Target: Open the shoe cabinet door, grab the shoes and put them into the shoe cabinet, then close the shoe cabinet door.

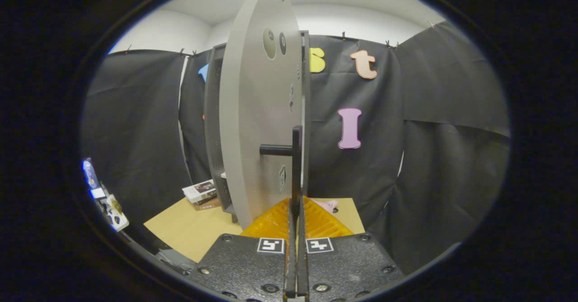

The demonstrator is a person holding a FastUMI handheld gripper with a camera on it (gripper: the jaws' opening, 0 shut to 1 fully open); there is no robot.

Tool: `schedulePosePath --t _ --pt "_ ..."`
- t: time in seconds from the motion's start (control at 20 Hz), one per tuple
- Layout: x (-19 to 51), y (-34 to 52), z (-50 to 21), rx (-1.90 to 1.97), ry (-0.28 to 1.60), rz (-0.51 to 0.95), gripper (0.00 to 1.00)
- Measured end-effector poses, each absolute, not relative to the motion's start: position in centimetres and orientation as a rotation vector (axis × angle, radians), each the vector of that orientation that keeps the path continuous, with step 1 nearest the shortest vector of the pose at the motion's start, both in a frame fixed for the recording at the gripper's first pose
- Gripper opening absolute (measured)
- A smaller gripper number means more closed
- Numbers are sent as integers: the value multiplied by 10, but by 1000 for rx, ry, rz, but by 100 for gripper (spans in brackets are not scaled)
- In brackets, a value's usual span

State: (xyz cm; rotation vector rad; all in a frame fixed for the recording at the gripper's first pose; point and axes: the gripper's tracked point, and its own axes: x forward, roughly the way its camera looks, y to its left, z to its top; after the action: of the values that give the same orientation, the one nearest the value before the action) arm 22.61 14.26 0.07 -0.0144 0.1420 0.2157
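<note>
Grey board makes up the shoe cabinet door [257, 112], which stands swung open and edge-on just ahead of the tool [296, 211], its broad face turned to the left. A dark bar handle [296, 166] runs upright along the door's near edge, joined to the face by a short dark post [275, 149]. The tool's two fingers are pressed close together on the lower end of this handle, with the bar caught in the narrow slit between them, so the tool is clamped on the handle. Behind the door, the dark frame of the cabinet [211, 126] shows to the left, its inside hidden by the door. Round holes and small fittings dot the door's upper part. The cabinet stands on a tan table [189, 229]. A pink shoe [328, 205] lies on that table just beyond the fingers, to the right of the door's edge and partly hidden by the fingers. A small stack of books [202, 193] lies on the table near the cabinet's foot, on the left. Black cloth [433, 157] hangs all round as the booth's wall, with a white ceiling above.
</note>
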Motion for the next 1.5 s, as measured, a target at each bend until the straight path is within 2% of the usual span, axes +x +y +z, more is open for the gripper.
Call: schedulePosePath --t 0.2,0.7,0.8,0.9,0.95,1.1,1.15,1.4,1.5 --pt "231 139 -1 24 152 304 4" --pt "230 129 3 -6 143 289 6" --pt "225 119 3 -33 123 249 14" --pt "214 109 0 -63 119 190 29" --pt "206 105 1 -72 114 163 44" --pt "186 100 2 -88 87 82 65" --pt "177 101 2 -88 74 54 77" --pt "145 133 -26 -110 86 -1 99" --pt "136 159 -41 -104 104 9 100"
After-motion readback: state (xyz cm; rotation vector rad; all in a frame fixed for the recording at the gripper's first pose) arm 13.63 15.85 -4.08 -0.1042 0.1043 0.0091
